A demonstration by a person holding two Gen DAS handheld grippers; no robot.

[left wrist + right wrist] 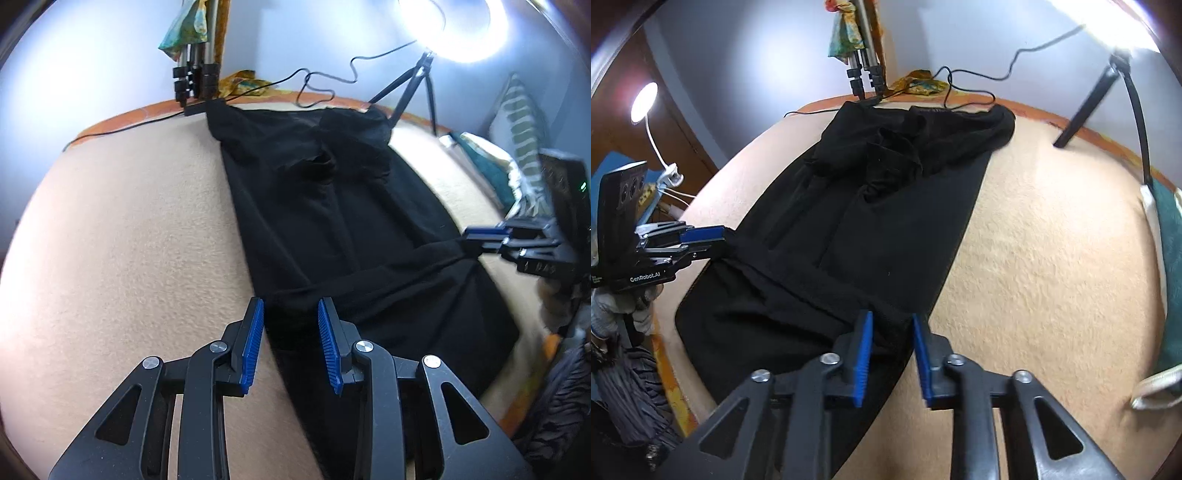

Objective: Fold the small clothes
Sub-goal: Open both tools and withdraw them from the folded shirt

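Black garment [332, 229] laid lengthwise on the beige blanket [129, 240], left gripper [291, 343] and right gripper [891, 354] both parted astride opposite side edges (nothing pinched): closing shallowly may snag one layer only, skewing the fold.

The scene is viewed from two fisheye cameras, each mounted behind its own gripper's fingers and aimed forward and down along them. The black garment [332, 221] on the beige blanket [129, 240] is seen close from its left edge in the left wrist view and from its right edge in the right wrist view. Garment, blanket and far wall are shared, and each gripper is caught in the other view.
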